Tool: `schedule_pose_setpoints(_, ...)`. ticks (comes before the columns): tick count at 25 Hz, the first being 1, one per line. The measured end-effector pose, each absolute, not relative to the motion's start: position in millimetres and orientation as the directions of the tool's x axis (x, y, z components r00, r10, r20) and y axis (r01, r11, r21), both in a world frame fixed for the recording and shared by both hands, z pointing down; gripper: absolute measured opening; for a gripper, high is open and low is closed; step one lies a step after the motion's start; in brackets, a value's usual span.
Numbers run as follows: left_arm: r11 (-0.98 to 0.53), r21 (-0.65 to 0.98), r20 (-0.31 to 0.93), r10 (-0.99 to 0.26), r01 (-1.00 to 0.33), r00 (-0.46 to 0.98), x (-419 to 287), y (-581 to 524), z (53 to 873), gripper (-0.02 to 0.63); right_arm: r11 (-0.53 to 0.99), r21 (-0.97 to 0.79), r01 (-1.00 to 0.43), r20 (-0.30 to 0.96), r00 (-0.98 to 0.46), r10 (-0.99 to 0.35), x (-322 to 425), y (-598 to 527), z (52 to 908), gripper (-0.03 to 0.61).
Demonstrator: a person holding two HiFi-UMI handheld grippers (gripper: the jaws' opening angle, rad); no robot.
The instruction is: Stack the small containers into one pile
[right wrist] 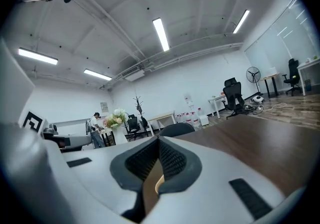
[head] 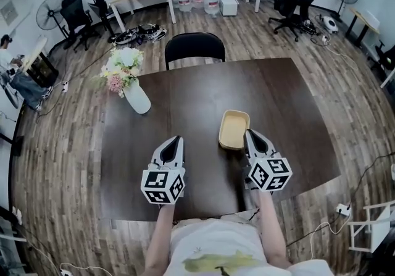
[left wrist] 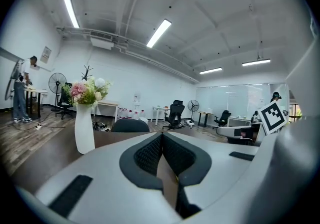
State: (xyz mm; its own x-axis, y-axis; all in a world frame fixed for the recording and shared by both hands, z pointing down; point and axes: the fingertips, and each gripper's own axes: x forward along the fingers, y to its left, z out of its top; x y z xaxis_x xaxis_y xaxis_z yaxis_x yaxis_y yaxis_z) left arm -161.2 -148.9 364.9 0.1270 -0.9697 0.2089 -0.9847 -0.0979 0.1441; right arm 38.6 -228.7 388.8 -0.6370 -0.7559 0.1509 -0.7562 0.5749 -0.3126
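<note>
Table: dark brown wooden table [head: 185,102]. You stand at its near edge with a gripper in each hand.

Task item: shallow tan rectangular container with rounded corners [head: 234,129]. It lies flat on the table, right of centre and nearer your side. From above I cannot tell whether it is one piece or several nested.

Left gripper [head: 174,140]: held over the near left part of the table, well apart from the container and pointing away from you. In the left gripper view [left wrist: 161,135] your jaws are pressed together at the tips, and nothing sits between the ribbed black pads [left wrist: 145,155]. Only brown table shows through the slot below them.

Right gripper [head: 250,134]: its tip is just beside the container's near right corner. In the right gripper view [right wrist: 158,140] your jaws are also closed tip to tip, with nothing clamped in them. A thin curved sliver of the tan container [right wrist: 159,184] shows through the slot under the pads, lower down and not gripped.

Other items: a white ceramic vase [head: 137,97] holding pale pink and white flowers [head: 122,68] stands at the far left of the table. A black chair [head: 194,48] is tucked against the far edge.
</note>
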Motion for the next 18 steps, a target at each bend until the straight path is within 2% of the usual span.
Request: schedule_pose_setpoints(18, -0.061, 0.044, 0.166, -0.984, -0.997, 0.067, -175.1, -131.1, 335.1, 0.025, 0.639, -0.256, -0.725, 0.059, -0.672, -0.738, 25.9, -215.1, 356.5, 0.021)
